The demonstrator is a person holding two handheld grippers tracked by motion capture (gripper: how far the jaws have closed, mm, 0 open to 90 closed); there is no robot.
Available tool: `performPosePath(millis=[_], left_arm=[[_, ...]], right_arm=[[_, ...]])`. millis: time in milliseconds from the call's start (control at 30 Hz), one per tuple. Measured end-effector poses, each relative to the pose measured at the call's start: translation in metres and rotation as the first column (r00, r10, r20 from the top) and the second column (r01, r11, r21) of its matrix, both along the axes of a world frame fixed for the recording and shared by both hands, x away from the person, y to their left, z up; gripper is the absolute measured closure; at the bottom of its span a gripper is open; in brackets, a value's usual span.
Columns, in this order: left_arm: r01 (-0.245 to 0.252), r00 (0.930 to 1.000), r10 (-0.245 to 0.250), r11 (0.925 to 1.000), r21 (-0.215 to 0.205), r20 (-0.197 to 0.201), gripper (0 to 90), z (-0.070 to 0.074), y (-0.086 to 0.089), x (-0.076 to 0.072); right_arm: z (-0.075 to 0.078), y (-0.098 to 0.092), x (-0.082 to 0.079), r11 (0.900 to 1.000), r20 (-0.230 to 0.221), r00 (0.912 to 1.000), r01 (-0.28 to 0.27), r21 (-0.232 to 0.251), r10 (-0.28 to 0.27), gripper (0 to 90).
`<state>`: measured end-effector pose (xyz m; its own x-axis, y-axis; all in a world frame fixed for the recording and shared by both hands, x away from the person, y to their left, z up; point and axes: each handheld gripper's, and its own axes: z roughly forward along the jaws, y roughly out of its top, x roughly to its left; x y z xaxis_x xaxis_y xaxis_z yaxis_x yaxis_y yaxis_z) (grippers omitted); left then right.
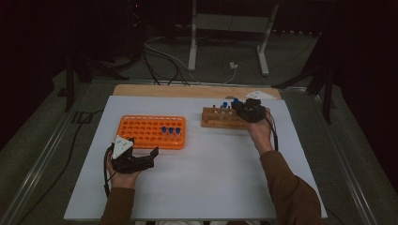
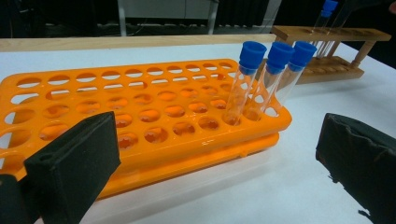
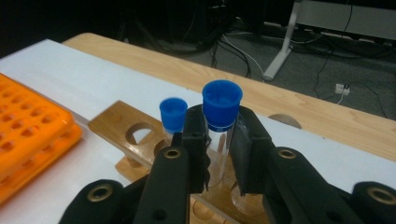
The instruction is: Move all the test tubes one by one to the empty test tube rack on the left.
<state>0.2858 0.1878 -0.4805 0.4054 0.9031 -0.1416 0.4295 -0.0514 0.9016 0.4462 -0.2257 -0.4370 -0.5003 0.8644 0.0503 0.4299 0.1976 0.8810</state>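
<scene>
An orange tube rack (image 1: 150, 132) lies left of centre with three blue-capped tubes (image 1: 170, 131) standing at its right end; the left gripper view shows the rack (image 2: 140, 112) and those tubes (image 2: 266, 79) close up. A wooden rack (image 1: 221, 118) stands to the right. My right gripper (image 1: 245, 108) is at its right end, shut on a blue-capped tube (image 3: 220, 126) just below the cap, above the wooden rack (image 3: 126, 135). Another capped tube (image 3: 173, 116) stands beside it. My left gripper (image 1: 152, 157) rests open near the orange rack's front edge, its jaws apart with nothing between them.
The white board (image 1: 216, 187) covers a wooden table (image 1: 187, 90). A white paper piece (image 1: 261, 95) lies behind the wooden rack. Cables (image 1: 164, 61) and a metal stand (image 1: 230, 28) are on the floor beyond the table.
</scene>
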Motion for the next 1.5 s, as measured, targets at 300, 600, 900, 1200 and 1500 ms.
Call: performPosePath(millis=[300, 600, 900, 1200, 1500], left_arm=[[-0.001, 1.0, 0.001, 1.0, -0.008, -0.003, 0.7, 0.0, 0.0, 0.0], [0.002, 1.0, -0.002, 1.0, -0.006, -0.008, 0.7, -0.001, -0.001, 0.0], [0.003, 1.0, -0.003, 1.0, -0.009, -0.006, 0.8, 0.0, -0.001, 0.0], [-0.001, 0.9999, 0.001, 1.0, -0.003, 0.01, 0.8, 0.003, 0.0, -0.001], [0.035, 0.9976, -0.037, 0.9989, 0.033, 0.059, 0.8, 0.019, -0.013, -0.004]], right_arm=[[0.023, -0.01, -0.012, 0.998, 0.056, 0.9984, 0.006, 0.069, -0.01, 77.2], [0.043, -0.015, -0.029, 0.998, 0.122, 0.9926, -0.015, 0.069, 0.007, 77.2], [0.045, -0.008, -0.047, 0.996, 0.134, 0.9879, -0.083, 0.031, 0.078, 77.2], [0.038, 0.004, -0.059, 0.99, 0.091, 0.9858, -0.143, 0.018, 0.141, 77.2], [0.03, 0.01, -0.069, 0.981, 0.041, 0.981, -0.191, 0.041, 0.189, 77.2]])
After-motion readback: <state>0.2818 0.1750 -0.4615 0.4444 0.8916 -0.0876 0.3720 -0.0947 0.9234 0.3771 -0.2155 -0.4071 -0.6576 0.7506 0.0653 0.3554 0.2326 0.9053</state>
